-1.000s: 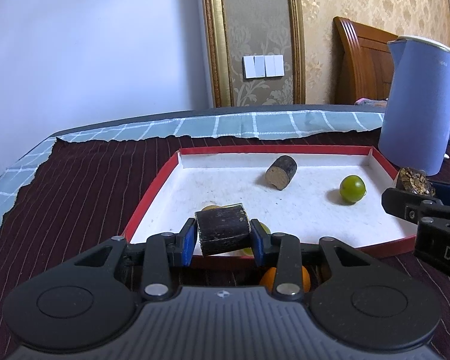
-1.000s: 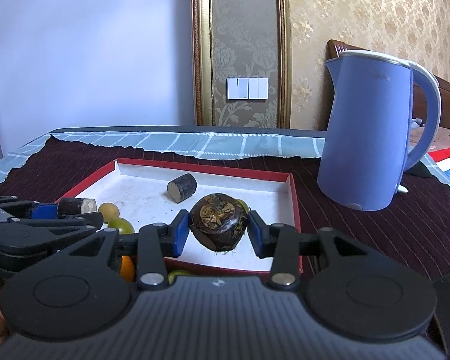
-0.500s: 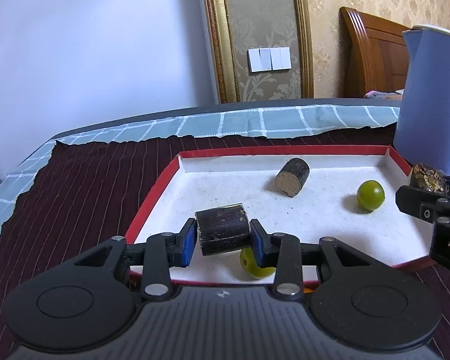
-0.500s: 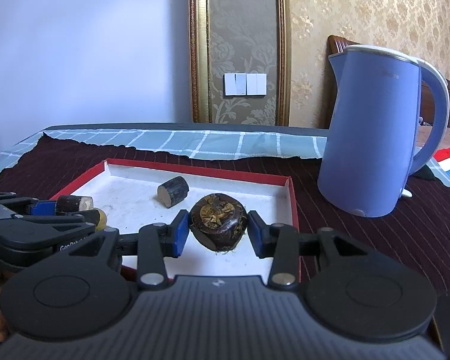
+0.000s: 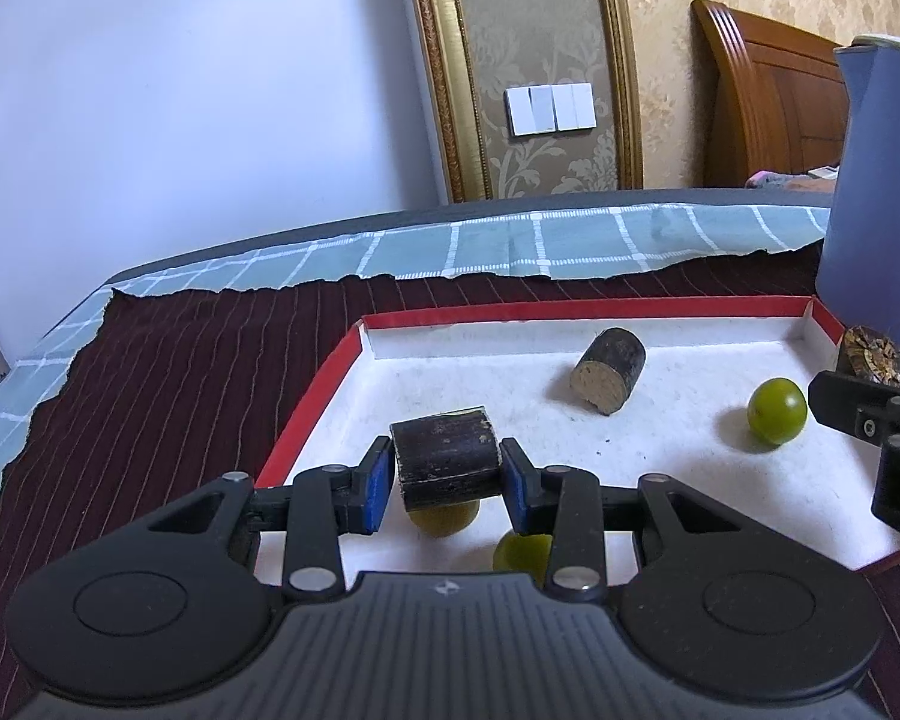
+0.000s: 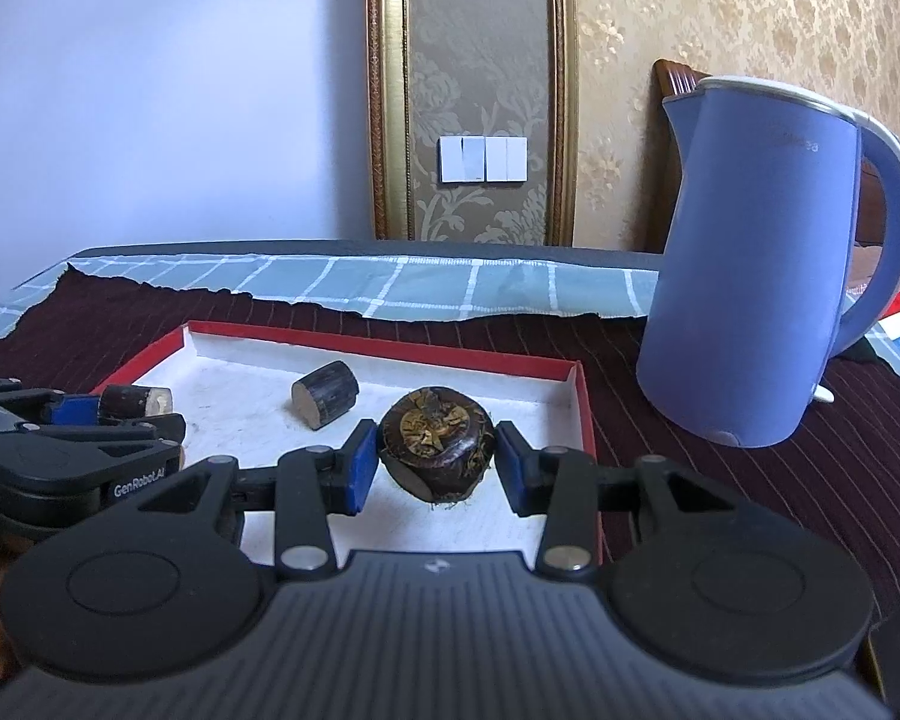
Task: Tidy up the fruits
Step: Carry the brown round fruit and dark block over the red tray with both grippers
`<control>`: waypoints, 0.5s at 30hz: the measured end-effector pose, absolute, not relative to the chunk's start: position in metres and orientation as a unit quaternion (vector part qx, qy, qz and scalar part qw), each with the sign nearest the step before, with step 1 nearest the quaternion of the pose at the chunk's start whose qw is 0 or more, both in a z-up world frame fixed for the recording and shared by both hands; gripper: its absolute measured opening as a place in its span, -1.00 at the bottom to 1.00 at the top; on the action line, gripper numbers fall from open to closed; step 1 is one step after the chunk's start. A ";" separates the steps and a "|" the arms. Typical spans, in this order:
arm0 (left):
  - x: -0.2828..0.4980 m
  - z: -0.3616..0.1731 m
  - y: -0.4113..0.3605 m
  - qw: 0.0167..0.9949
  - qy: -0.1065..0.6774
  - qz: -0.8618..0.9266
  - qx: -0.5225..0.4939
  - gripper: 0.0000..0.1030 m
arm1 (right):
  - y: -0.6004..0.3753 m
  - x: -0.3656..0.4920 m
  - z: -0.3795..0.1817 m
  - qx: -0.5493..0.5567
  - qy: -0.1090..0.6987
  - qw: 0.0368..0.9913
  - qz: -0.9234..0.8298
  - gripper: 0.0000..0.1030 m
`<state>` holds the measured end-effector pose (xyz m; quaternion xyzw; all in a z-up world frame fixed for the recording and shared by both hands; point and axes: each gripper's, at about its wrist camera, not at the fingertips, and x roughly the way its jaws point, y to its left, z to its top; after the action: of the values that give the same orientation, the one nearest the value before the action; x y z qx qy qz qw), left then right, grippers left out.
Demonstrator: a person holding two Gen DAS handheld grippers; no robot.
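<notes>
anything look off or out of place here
Mainly the blue kettle: it stands on the dark cloth just beside the red-rimmed tray of fruit, which seems an odd spot. The cloth's far edge looks ragged. Nothing spilled.

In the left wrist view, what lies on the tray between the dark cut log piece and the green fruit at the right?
Nothing: only bare white tray floor separates the log piece from the green fruit, seen in the left wrist view.

The left gripper (image 5: pixel 444 474) half hides two green fruits (image 5: pixel 519 552).
</notes>
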<state>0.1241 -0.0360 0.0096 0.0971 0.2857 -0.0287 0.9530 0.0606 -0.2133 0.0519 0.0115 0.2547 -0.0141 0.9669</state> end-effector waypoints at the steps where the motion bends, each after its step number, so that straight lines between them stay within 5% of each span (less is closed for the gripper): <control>1: 0.125 0.009 -0.037 0.953 0.286 -0.029 0.098 -0.29 | -0.214 0.063 0.052 0.011 0.256 0.967 -0.015 -0.23; 15: 0.142 0.006 -0.043 0.951 0.288 -0.024 0.107 -0.28 | -0.216 0.085 0.044 0.010 0.269 0.963 -0.023 -0.23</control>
<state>0.1423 -0.0430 0.0062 0.1072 0.2878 -0.0240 0.9514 0.0851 -0.2159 0.0437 0.0098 0.2695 -0.0229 0.9627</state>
